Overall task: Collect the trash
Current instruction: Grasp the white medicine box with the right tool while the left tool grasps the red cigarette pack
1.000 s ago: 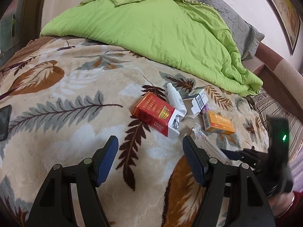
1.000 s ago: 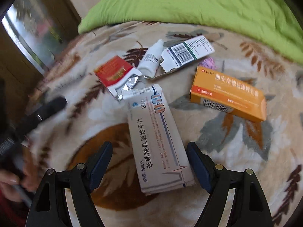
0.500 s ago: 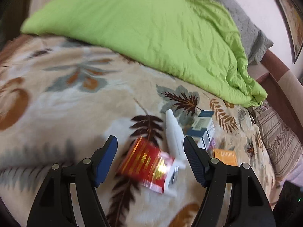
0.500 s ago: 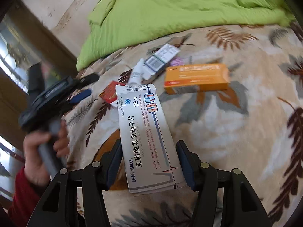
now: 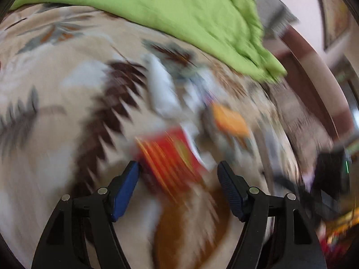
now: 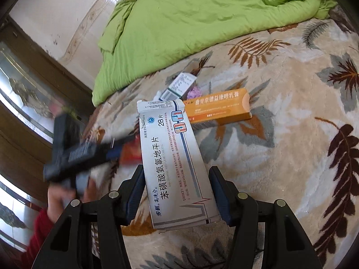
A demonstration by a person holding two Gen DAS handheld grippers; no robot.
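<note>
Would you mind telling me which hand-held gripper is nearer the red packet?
Left. The left hand-held gripper is open around the red packet; the right hand-held gripper holds the white box.

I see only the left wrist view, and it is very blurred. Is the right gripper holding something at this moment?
Observer: Yes. The right gripper is shut on a white medicine box, with one finger on each long side.
Operator: Is the orange box also taken?
Observer: No. The orange box lies flat on the leaf blanket behind the white one, apart from the fingers.
Operator: My open left gripper points at the red pack. Is there anything beside the orange box?
Observer: A small barcode carton lies just behind it, next to a small purple thing.
</note>
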